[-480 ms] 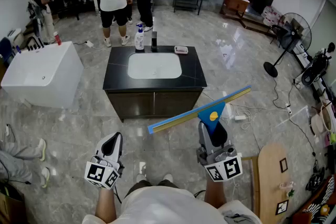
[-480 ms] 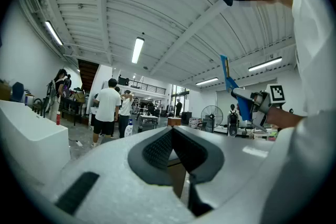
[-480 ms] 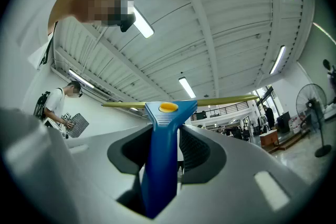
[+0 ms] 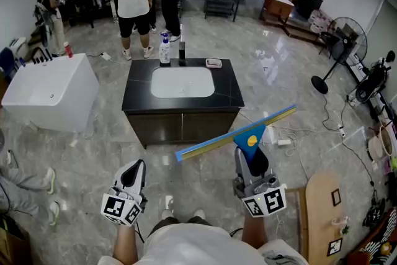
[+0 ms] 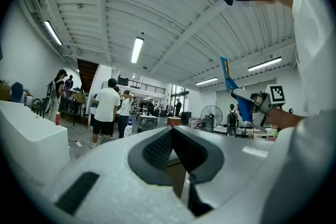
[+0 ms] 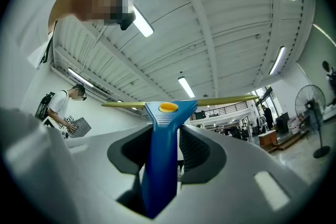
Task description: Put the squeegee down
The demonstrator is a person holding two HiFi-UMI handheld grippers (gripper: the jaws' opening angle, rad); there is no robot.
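One squeegee [image 4: 232,133], clamped by its blue handle in the right gripper [image 4: 250,161] in the air before the sink cabinet [image 4: 182,105], probably handles light and stiff with a levering long blade, so the handle suits; the left gripper [image 4: 131,175] is closed on nothing, and the handle's lower end is hidden.

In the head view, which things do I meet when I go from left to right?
Bathtub → left gripper → sink → right gripper → wooden board. The squeegee overlaps several, so I leave it out.
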